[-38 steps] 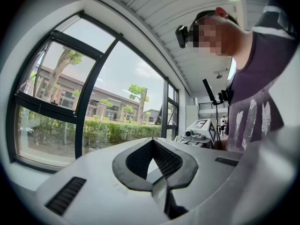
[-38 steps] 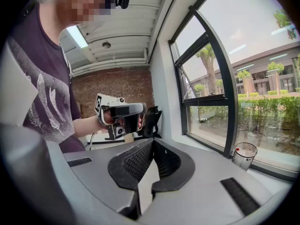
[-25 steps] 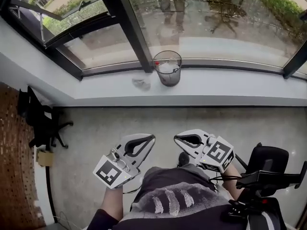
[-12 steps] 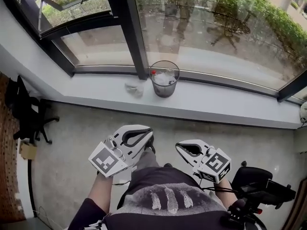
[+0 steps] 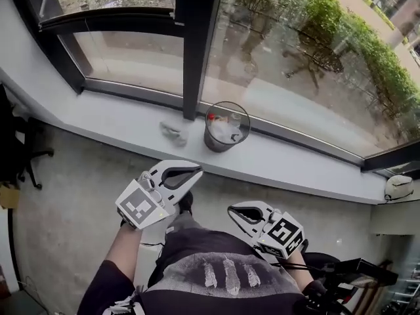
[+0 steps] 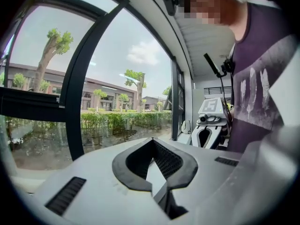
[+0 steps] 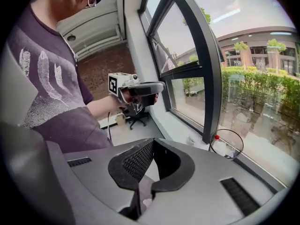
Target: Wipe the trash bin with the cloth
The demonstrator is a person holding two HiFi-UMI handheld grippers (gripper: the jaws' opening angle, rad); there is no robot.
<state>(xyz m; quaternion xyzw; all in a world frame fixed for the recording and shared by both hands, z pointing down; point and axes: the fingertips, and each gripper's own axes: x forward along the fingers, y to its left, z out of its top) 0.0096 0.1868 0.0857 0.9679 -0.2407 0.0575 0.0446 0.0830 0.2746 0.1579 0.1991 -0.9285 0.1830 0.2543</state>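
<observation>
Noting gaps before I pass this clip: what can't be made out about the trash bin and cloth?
Contents of the trash bin: head view, too small; only pale stuff shows.
Red spot on its rim: right gripper view, too small to identify.
The cloth: head view, too small to tell folds or dampness.
Left gripper view: neither is in frame.

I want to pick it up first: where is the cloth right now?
In the head view the cloth lies crumpled on the window sill, just left of the trash bin and apart from it.
</observation>
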